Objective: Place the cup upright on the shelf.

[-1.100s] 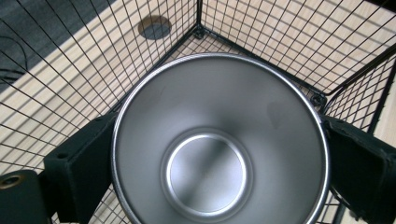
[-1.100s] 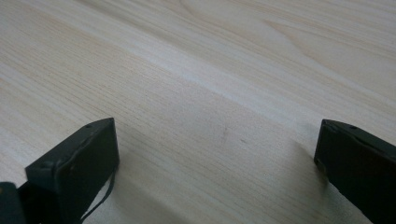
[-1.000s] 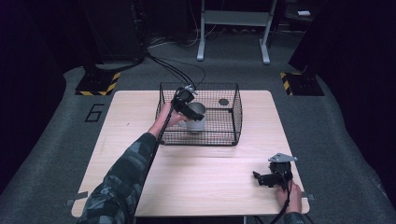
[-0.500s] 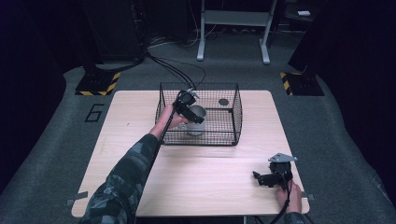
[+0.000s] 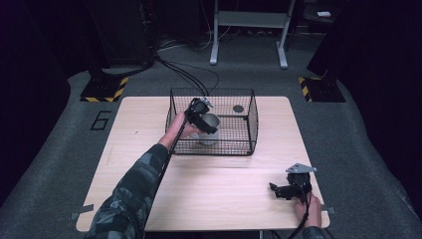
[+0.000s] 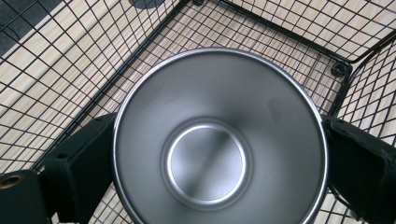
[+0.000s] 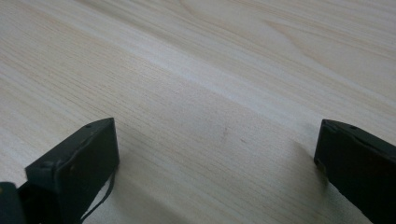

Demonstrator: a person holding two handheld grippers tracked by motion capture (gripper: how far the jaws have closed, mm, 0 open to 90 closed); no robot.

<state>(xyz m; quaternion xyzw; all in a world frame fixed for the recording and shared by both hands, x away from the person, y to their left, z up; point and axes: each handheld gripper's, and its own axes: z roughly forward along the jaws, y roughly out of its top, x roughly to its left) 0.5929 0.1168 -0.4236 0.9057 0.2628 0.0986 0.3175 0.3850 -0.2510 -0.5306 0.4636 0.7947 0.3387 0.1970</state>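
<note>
Round, shiny steel cup (image 6: 219, 140) sits at frame centre inside the black wire basket (image 5: 251, 119), clamped across its rim by the left gripper (image 6: 219, 154); judged rigid, light, slippery, best gripped there; right gripper (image 7: 217, 154) gapes wide, empty, over the pale wooden table (image 7: 210, 70).

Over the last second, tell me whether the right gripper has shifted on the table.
No. The right gripper sits at the same spot by the table's near right corner as before, jaws open.

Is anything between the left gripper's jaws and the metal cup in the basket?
Nothing visible. The left gripper has a jaw at each side of the metal cup, inside the wire basket.
</note>
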